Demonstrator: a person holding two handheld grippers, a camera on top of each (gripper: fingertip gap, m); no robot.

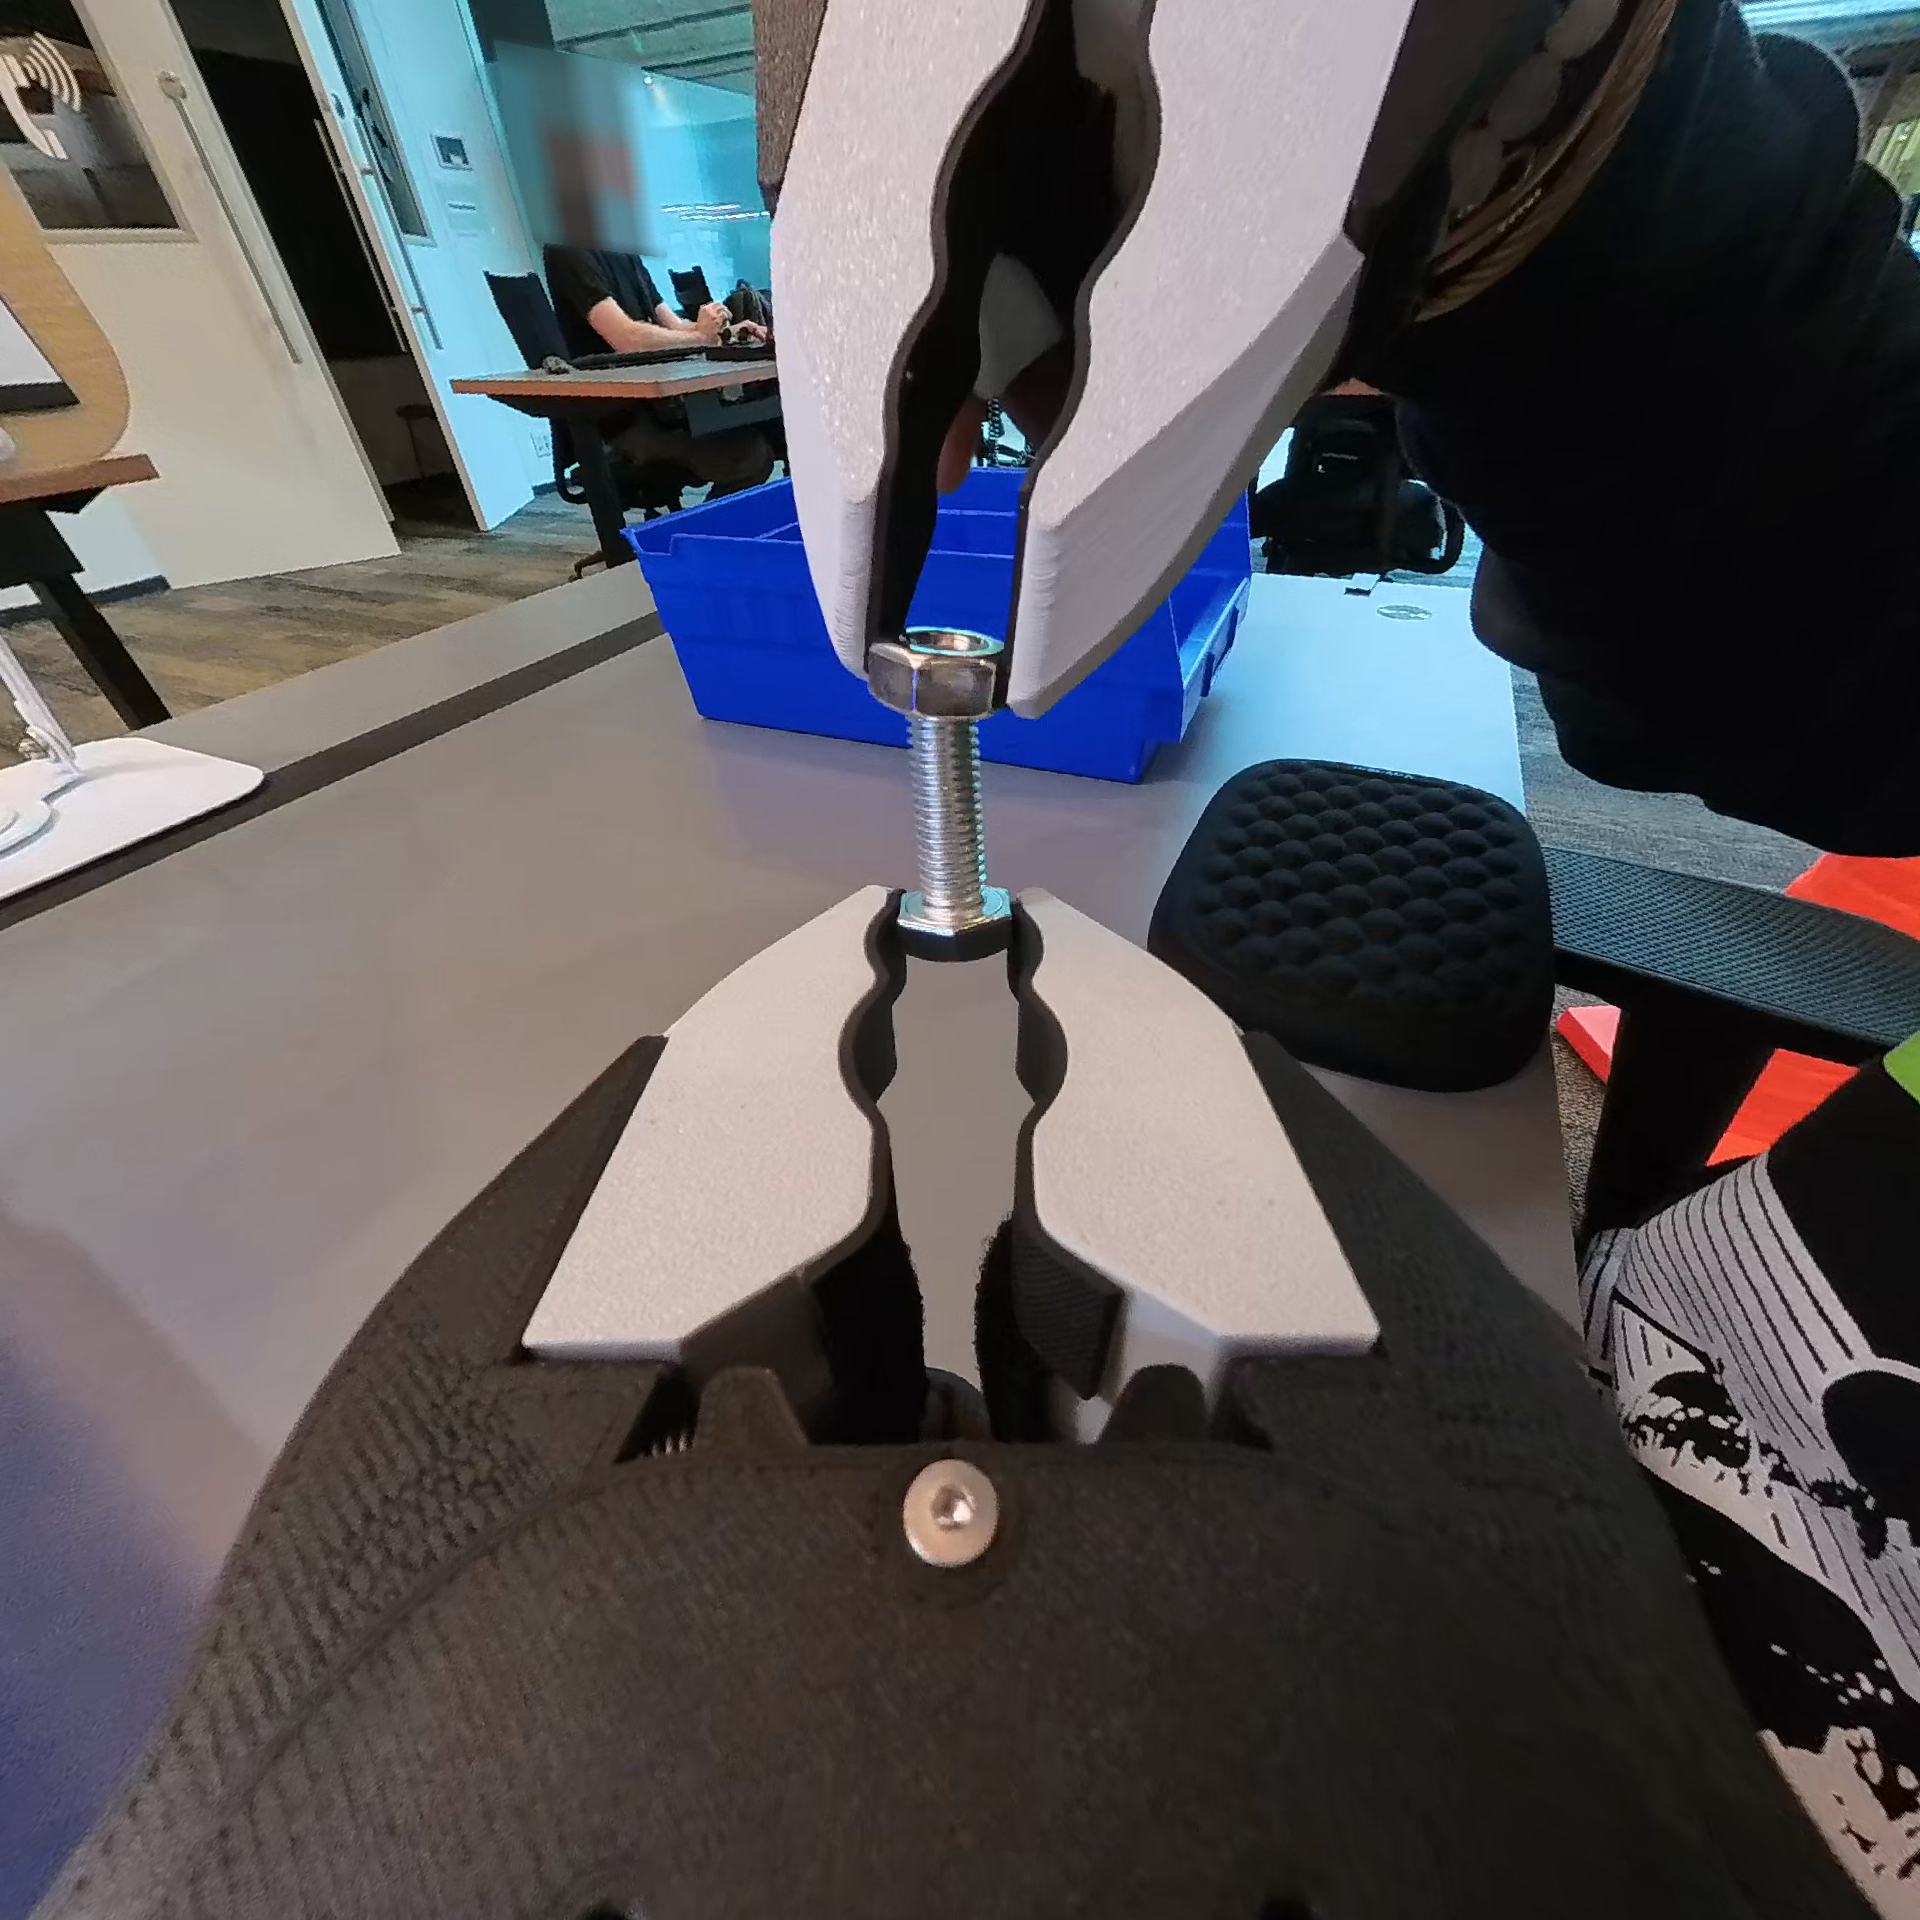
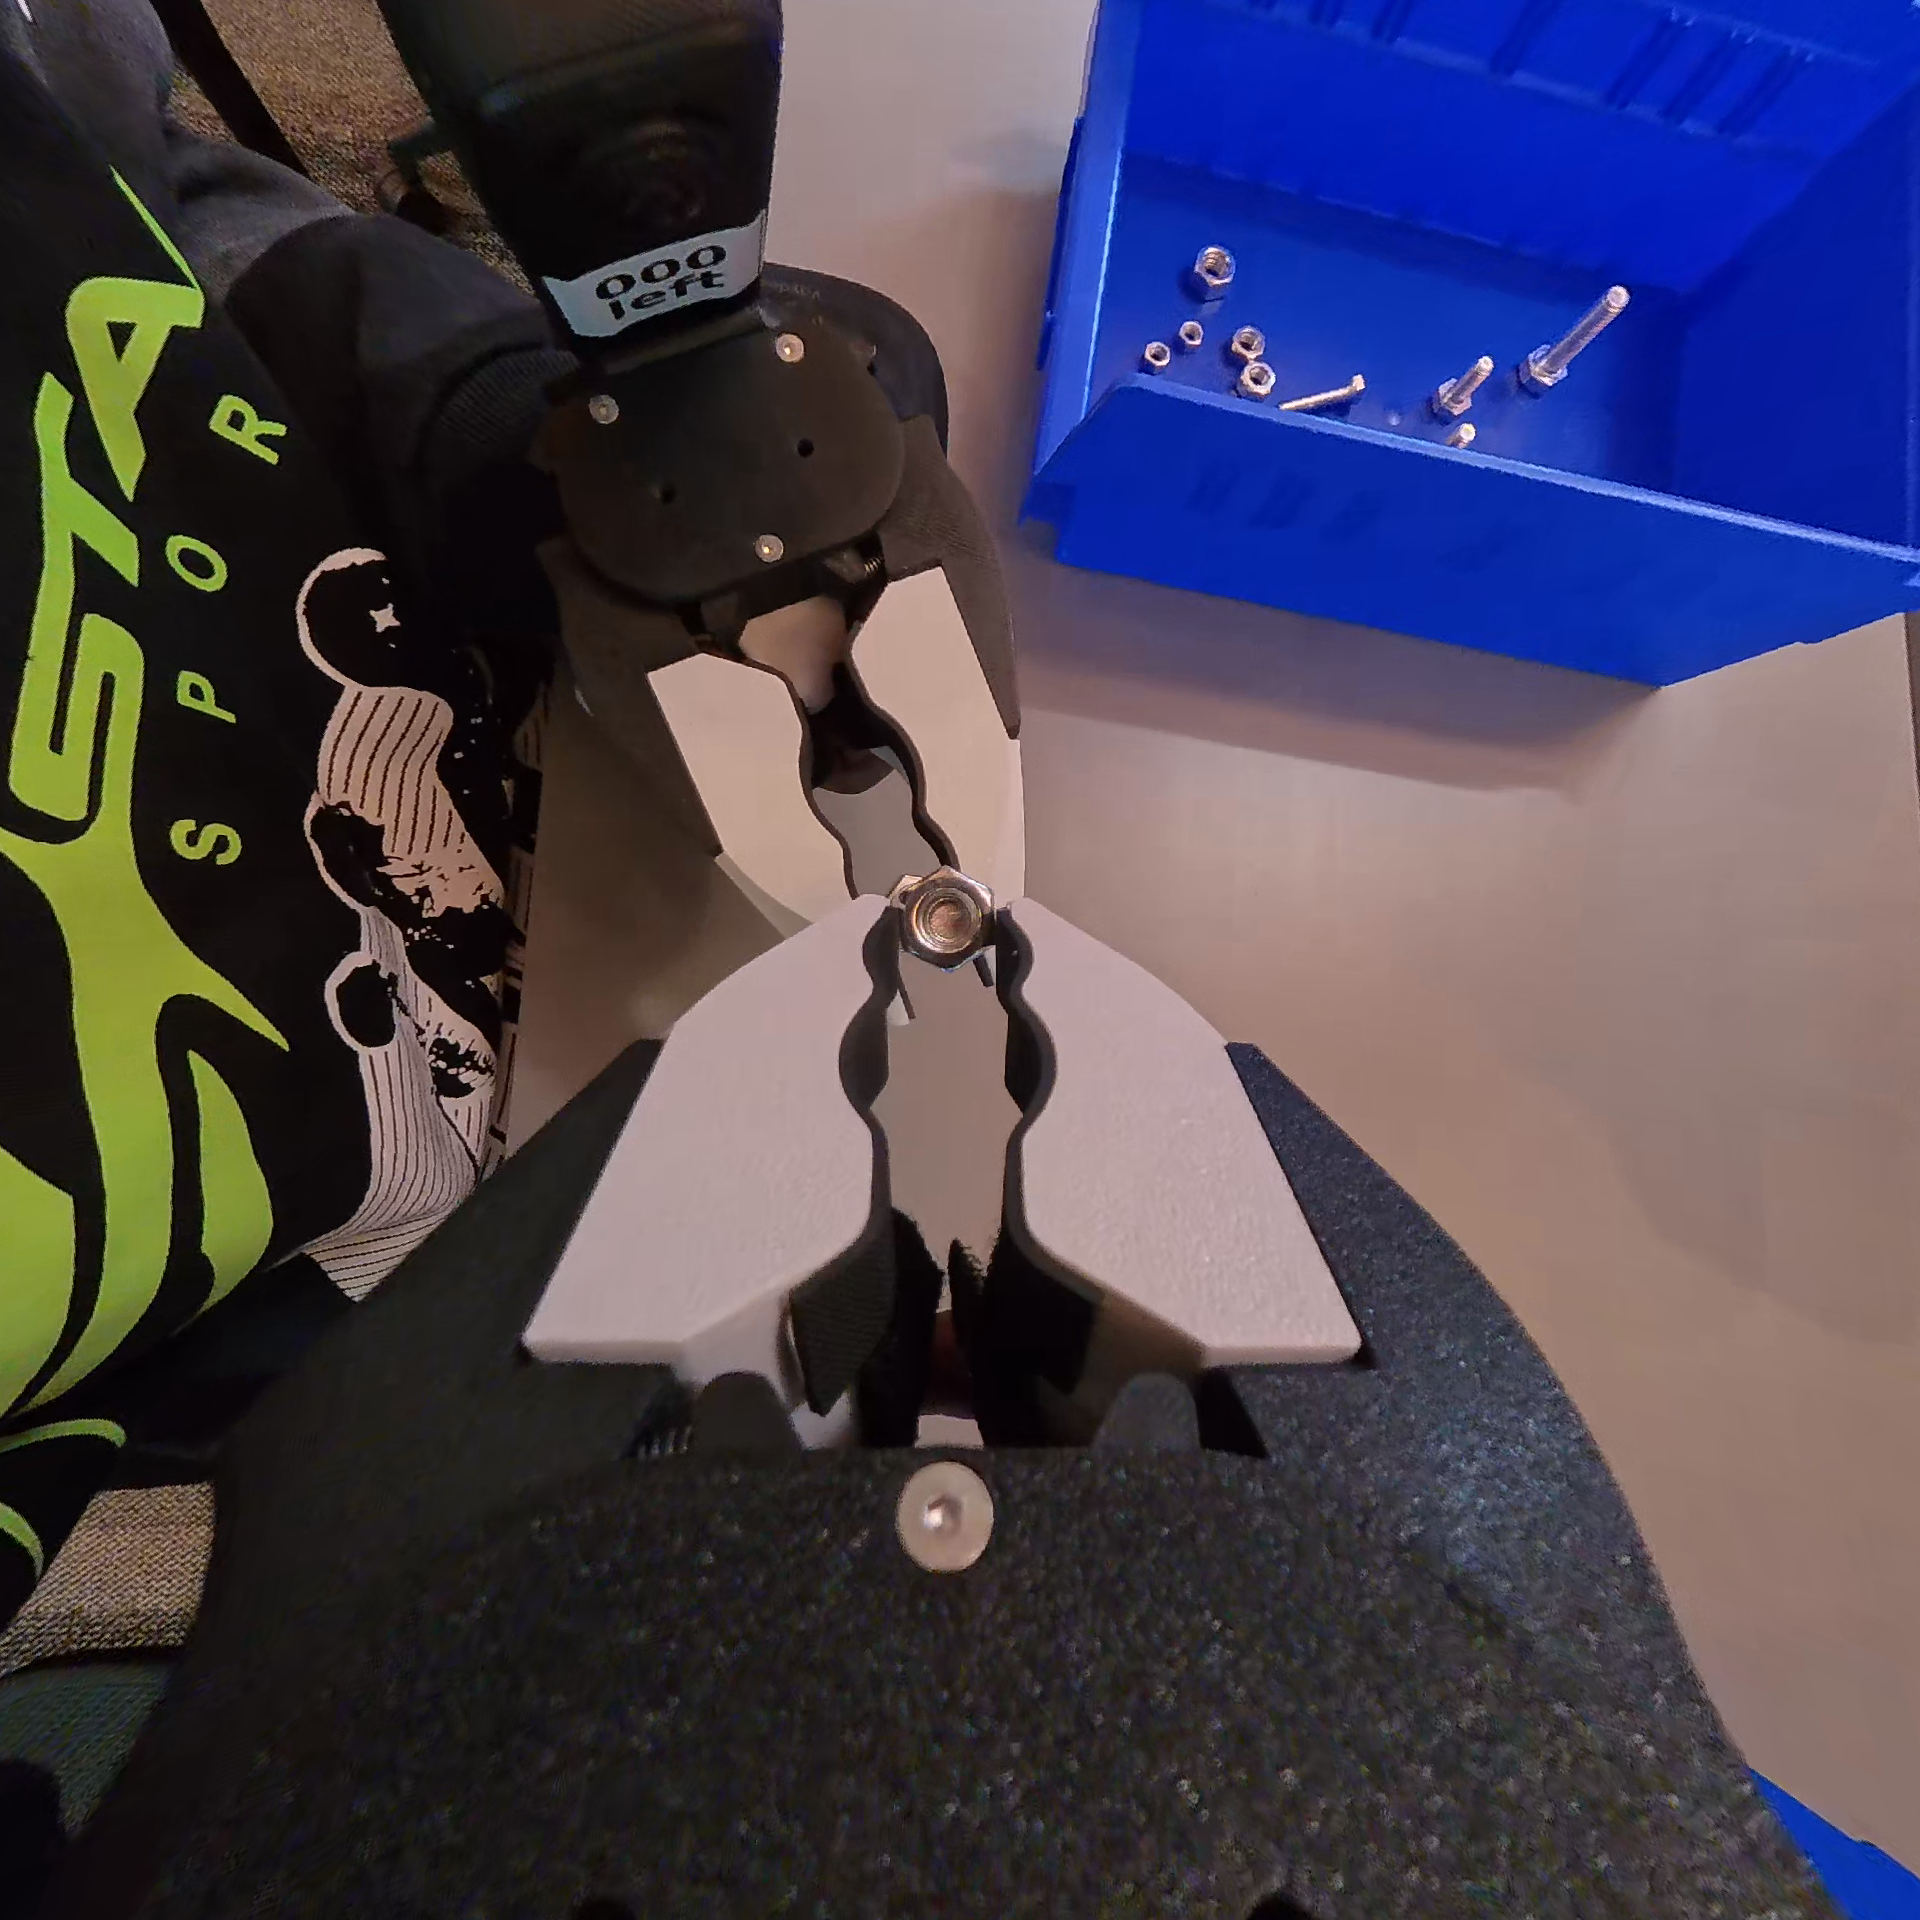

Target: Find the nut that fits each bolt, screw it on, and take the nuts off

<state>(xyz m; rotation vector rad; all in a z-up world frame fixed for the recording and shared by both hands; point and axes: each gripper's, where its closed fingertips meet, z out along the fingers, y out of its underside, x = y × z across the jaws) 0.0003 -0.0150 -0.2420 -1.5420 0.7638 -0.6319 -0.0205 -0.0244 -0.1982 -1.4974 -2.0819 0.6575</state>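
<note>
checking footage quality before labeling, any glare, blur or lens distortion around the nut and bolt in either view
Left wrist view: bolt and nut sharp, bright glints on the threads; strong wide-angle bending at the edges; a mosaic patch in the background. Right wrist view: nut in focus seen end-on, mild shine; soft shadows on the table; blue bin walls curve from the lens, its small hardware slightly soft.
</note>
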